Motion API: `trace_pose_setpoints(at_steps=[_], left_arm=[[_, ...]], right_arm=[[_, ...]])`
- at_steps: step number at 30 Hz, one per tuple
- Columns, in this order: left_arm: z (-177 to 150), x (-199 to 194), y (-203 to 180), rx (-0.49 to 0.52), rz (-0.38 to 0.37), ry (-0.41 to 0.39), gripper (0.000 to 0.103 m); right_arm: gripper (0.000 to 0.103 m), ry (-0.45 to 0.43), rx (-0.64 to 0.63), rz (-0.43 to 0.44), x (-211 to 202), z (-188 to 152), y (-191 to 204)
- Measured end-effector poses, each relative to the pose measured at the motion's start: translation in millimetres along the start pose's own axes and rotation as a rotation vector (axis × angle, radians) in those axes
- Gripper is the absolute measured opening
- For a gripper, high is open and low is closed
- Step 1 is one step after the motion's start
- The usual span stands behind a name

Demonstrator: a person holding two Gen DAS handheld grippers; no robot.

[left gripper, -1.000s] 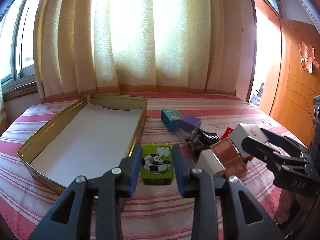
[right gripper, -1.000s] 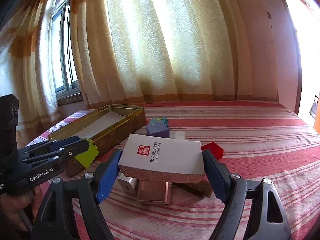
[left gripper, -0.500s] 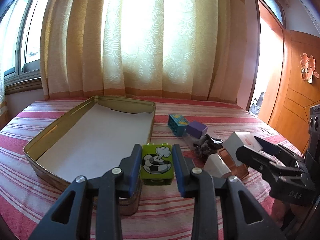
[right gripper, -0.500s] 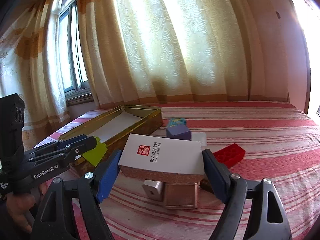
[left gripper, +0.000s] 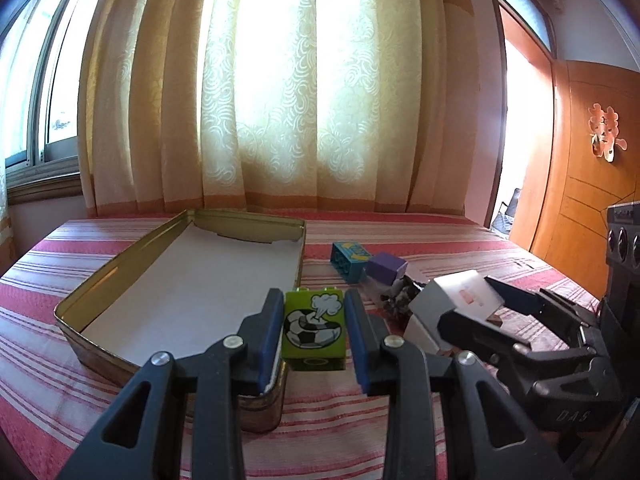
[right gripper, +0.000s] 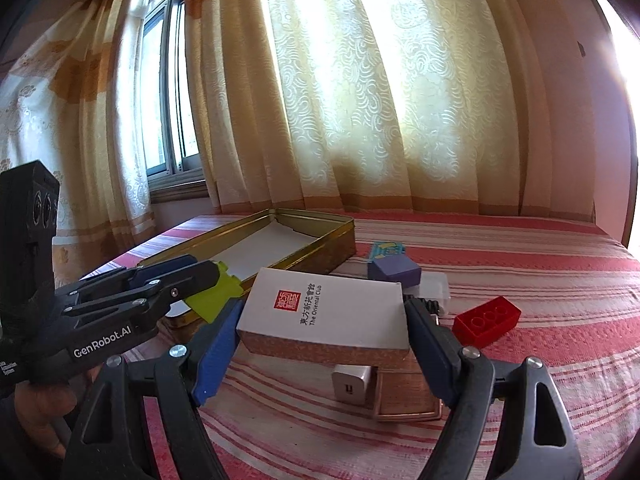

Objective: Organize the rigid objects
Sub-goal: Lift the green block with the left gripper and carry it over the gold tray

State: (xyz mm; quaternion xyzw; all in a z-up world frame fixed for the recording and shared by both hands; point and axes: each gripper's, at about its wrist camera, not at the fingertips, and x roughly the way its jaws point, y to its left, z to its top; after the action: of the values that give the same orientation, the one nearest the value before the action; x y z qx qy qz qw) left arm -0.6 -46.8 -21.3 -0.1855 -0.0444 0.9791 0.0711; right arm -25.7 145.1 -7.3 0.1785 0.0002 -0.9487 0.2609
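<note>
Pinching a lime-green toy brick [left gripper: 313, 329] with a football print between its blue pads, your left gripper [left gripper: 313, 334] holds it off the striped tablecloth [left gripper: 332, 408], just over the near right corner of the open gold tin [left gripper: 68, 316], whose white-lined floor lies to the left. Your right gripper [right gripper: 320, 322] is clamped on the short ends of a white Oriental Club box [right gripper: 326, 312], carried level above a small silver cube [right gripper: 352, 388] and a copper-coloured frame-like piece [right gripper: 404, 394] lying on the cloth. From the left wrist view the same box [left gripper: 456, 300] shows tilted, just right of the brick and apart from it. Behind it sit a purple block [left gripper: 386, 266] and a teal brick [left gripper: 348, 260], close together, with a dark jumbled item [left gripper: 396, 294] between them and the box that you cannot make out clearly. A red studded brick [right gripper: 486, 320] lies on the cloth to the right of your right gripper, well clear of the tin
</note>
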Motion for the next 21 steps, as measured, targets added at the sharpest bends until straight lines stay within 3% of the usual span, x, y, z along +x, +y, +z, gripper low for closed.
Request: trace_pose_setpoints(at_steps=[5,6,7,19,20,21], left_arm=[[2,-1,9,-0.027,-0.014,0.0,0.03],[2,-2,11,-0.03,-0.003,0.0,0.021],[2,-2,14,-0.033,0.002,0.005,0.019],[2,-4,21,-0.029,0.032,0.005,0.019],[2,-4,19,-0.019,0.035,0.006,0.023],[2,-5,16,-0.008,0.036,0.005,0.037]], right_arm=[[0.082,0.001,0.004,0.006,1,1,0],[0.082,0.001,0.008,0.008,2,1,0],[0.082,-0.001,0.014,0.01,2,2,-1],[0.082,-0.021,0.002,0.031,1,1,12],[0.082,-0.034,0.002,0.021,-2,1,10],[0.082,-0.044,0.004,0.01,-6,0,9]])
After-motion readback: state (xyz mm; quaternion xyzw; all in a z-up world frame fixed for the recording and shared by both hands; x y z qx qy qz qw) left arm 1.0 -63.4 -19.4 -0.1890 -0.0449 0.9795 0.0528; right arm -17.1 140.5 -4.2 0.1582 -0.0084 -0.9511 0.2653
